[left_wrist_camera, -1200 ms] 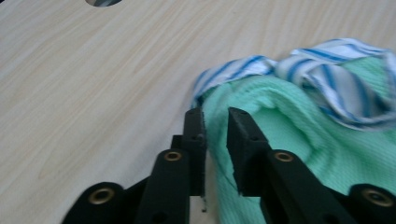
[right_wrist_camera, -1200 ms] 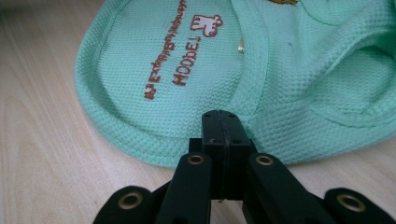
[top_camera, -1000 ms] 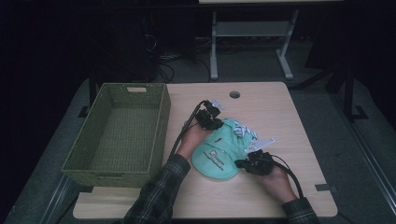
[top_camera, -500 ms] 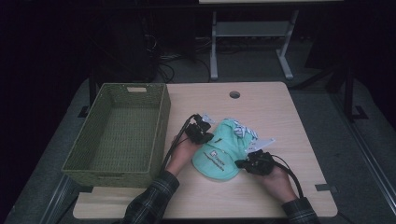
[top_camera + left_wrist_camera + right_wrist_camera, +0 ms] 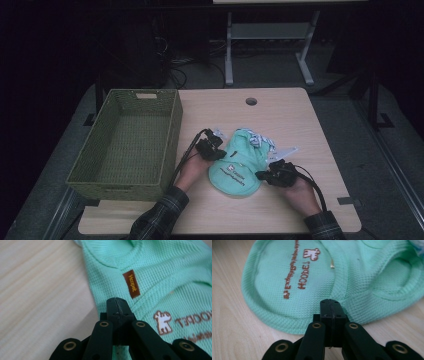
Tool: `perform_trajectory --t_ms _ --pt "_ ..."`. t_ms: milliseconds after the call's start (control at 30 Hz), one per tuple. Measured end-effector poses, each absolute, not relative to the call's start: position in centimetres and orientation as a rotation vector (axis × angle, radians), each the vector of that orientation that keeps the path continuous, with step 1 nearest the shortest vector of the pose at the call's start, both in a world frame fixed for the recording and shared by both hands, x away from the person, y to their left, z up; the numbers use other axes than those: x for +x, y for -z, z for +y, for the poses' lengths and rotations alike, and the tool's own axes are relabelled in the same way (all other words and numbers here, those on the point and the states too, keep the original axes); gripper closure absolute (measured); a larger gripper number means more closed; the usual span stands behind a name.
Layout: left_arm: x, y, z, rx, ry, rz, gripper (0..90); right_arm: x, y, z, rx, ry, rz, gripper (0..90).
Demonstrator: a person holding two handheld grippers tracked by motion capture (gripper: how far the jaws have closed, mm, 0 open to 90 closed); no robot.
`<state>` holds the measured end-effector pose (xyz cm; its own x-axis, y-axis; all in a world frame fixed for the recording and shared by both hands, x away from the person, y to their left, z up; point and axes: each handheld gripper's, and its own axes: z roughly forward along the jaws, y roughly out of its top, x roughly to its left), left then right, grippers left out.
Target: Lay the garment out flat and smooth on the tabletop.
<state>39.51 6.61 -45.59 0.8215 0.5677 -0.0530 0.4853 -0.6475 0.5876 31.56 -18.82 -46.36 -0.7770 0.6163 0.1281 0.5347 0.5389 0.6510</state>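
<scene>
Mint-green garment (image 5: 239, 165) lies crumpled on the pale wooden table (image 5: 300, 125), right of the woven green basket (image 5: 127, 145), as we look down from the high view. We see the left gripper (image 5: 214, 149) at the garment's left edge and the right gripper (image 5: 265, 176) at its lower right edge, each held in a hand coming in from the bottom, plaid sleeves behind. A patterned white piece of cloth (image 5: 262, 141) peeks out from the garment's far side. The basket stands just beside the left hand (image 5: 192, 170).

From the left gripper view we look along its two black jaws, which have just been closing and now stand pressed together. Their tip sits on the garment's (image 5: 155, 272) ribbed edge, below a small brown label (image 5: 131, 283). Whether a fold of fabric is actually pinched between them we cannot tell. A white figure and brown lettering (image 5: 190, 320) are printed to the right; bare tabletop (image 5: 37, 290) spreads to the left.

From the right gripper view we find those jaws likewise together, their tip at the garment's (image 5: 367, 277) hem where the rounded flap meets the body. Whether they pinch cloth we cannot tell. Brown printed lettering (image 5: 294, 282) runs across the flap, and tabletop (image 5: 229, 322) shows on both sides.
</scene>
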Motion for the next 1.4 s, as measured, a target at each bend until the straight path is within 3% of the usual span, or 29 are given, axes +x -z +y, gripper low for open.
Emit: perform_trajectory --t_ms 633,1067,1400 --pt "35.1 45.2 6.5 2.433 -0.065 0.686 89.2 32.1 46.1 -20.9 1.033 -1.011 2.619 89.8" --pt "33.1 43.7 7.4 2.404 -0.127 0.638 65.9 35.5 43.0 -21.3 1.065 -1.107 2.528 78.8" --pt "32.6 44.7 6.4 2.438 -0.156 0.615 63.9 40.6 43.7 -20.9 1.13 -1.095 2.484 77.8"
